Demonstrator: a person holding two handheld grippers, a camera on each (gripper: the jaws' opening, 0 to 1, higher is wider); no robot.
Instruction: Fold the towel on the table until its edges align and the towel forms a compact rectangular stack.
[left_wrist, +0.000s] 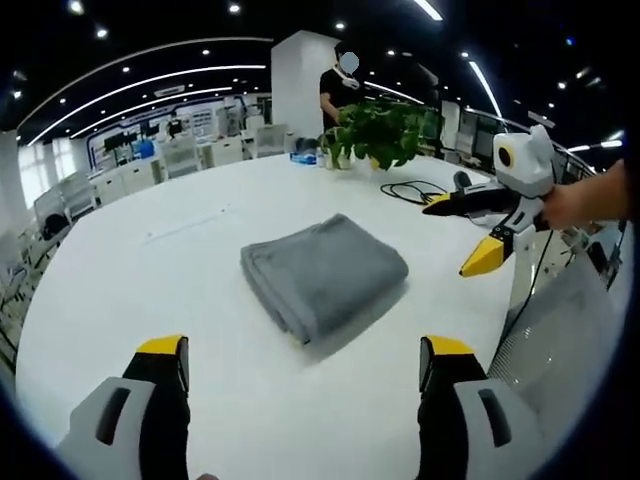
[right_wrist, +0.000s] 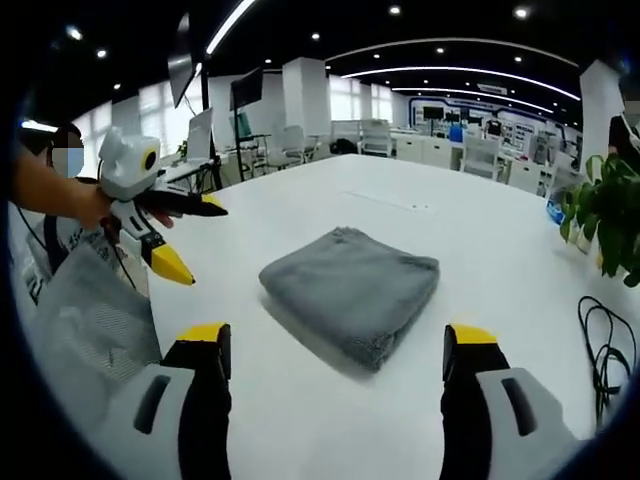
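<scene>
Towel lies mid-worktop, already a folded grey stack. Your left gripper and right gripper both hover short of it, fingers wide, empty. Risk: another nudge drags the layers askew; edges look roughly aligned, so judge before touching.

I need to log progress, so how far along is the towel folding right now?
Looks essentially done: the grey towel lies on the white table as a compact rectangular stack, its layered edges roughly lined up. Nothing is in hand: the left gripper and right gripper both hover back from it with jaws open and empty. What is left, at most, is a small tidy of the edges; exact alignment is hard to judge.
</scene>
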